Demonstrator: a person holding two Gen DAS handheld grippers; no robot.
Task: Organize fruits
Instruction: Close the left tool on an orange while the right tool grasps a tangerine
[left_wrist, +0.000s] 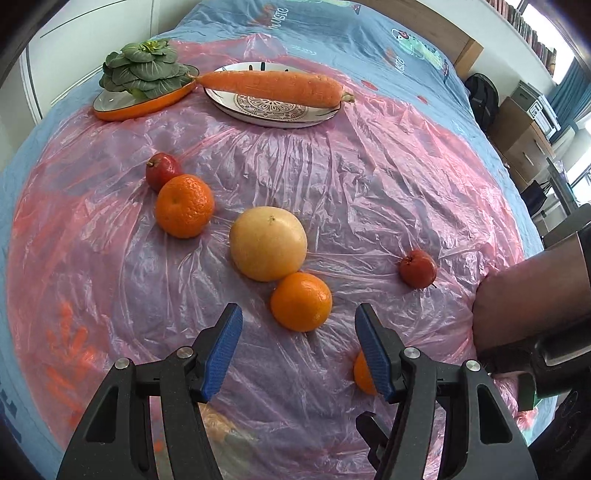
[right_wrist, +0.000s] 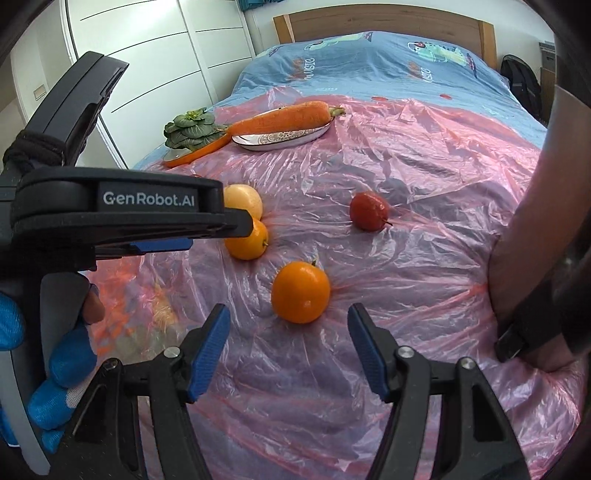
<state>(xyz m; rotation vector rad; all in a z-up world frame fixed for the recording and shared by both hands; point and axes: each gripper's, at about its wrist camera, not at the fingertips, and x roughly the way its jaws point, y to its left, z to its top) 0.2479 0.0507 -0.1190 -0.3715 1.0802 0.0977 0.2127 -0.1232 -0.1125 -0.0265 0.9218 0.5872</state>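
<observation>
Lying just beyond both open jaws, oranges (left_wrist: 301, 301).

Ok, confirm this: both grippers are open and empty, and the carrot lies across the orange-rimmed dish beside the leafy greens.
One detail is wrong. The carrot lies across the patterned white plate, as the left wrist view shows; the orange-rimmed dish holds the leafy greens. The left gripper and right gripper are open and empty.

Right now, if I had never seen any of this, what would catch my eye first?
Probably the big carrot lying across a patterned plate at the far end of a bed covered in pink plastic sheet, with a leafy green vegetable on an orange dish beside it. Nearer, loose fruit is scattered on the sheet: a pale yellow grapefruit touching an orange. Both blue-padded grippers, left gripper and right gripper, hang open and empty above.
</observation>
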